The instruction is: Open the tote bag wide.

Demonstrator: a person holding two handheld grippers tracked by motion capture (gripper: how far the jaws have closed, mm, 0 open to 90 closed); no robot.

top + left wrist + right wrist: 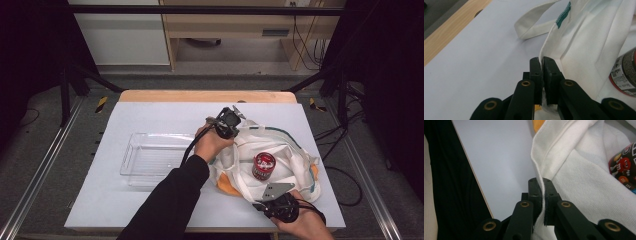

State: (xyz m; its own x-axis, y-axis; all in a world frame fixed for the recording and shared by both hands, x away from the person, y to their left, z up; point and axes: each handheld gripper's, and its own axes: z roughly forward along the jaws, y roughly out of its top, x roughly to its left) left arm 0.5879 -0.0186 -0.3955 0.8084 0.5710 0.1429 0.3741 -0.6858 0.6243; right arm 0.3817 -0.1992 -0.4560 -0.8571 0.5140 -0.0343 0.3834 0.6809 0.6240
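Note:
A white cloth tote bag [280, 150] with green trim lies open on the right half of the white table top. A red and dark can [263, 165] stands inside it, and something orange [226, 186] peeks out under its near left corner. My left gripper [235, 121] is shut on the bag's far rim [541, 56], the fabric pinched between its pads. My right gripper [260, 197] is shut on the near rim [541, 182] by the table's front edge. The can [625, 75] sits at the right edge of the left gripper view, and the can [624, 168] also appears in the right gripper view.
A clear plastic tray [152, 159] lies on the table [150, 115] left of the bag, beside the left forearm. A loose bag handle [534, 22] loops on the white surface. A wooden strip [205, 96] runs along the table's far edge.

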